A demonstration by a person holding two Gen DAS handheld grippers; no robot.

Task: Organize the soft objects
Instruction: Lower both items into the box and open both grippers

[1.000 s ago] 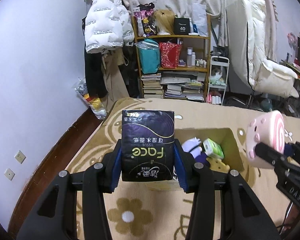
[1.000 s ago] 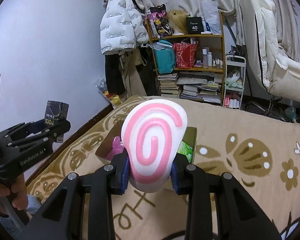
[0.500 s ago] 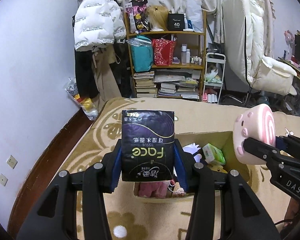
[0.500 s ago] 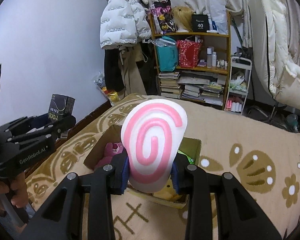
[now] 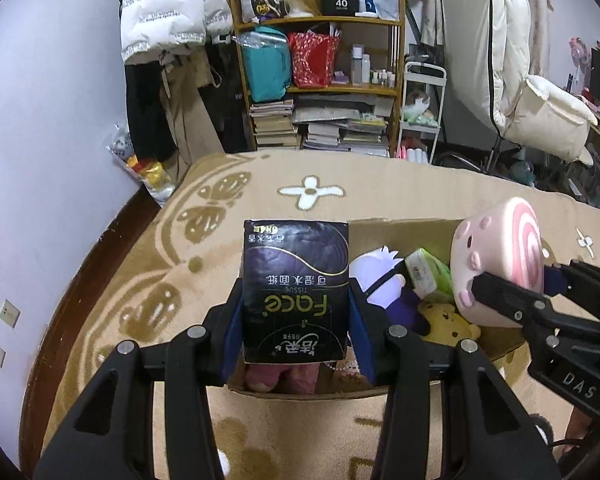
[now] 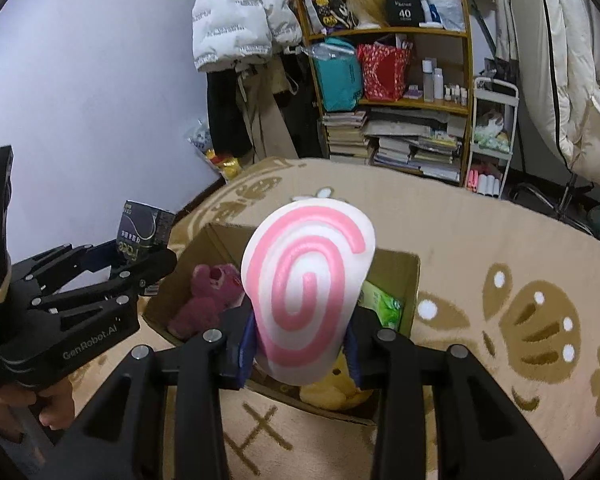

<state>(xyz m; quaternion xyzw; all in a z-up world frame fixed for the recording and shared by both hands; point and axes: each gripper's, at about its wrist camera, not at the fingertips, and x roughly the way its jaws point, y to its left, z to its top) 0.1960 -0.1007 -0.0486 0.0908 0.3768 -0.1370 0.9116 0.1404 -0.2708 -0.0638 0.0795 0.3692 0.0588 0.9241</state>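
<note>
Both grippers are hanging over the open cardboard box [image 5: 404, 232] sitting on the tan flower-patterned rug [image 5: 340, 184]. The left gripper [image 5: 296, 312] is clamped on a dark tissue pack [image 5: 296, 292], printed side up with the lettering upside down from its camera. The pack hides most of the box's near left corner, so all that shows under it is a bit of a dark pink plush [image 6: 212, 300]; the right wrist view shows it better, lying against the box's left wall.

The right gripper [image 6: 300, 340] has a pink-and-white swirl plush [image 6: 304, 296] between its pads, and its jaws are opening, though the pads are pressed on the plush's sides as far as I can see. That plush blocks the middle of the box from its own camera.

Down in the box there's a white-haired doll in purple [image 5: 384, 284], a green packet [image 5: 428, 276] and a yellow plush [image 5: 448, 324], all partly covered by each other and the grippers. I can't make out what's underneath them.

At the lower left of the right view a bit of the person's hand [image 6: 56, 408] grips the left tool's handle, mostly cut off by the frame edge.
</note>
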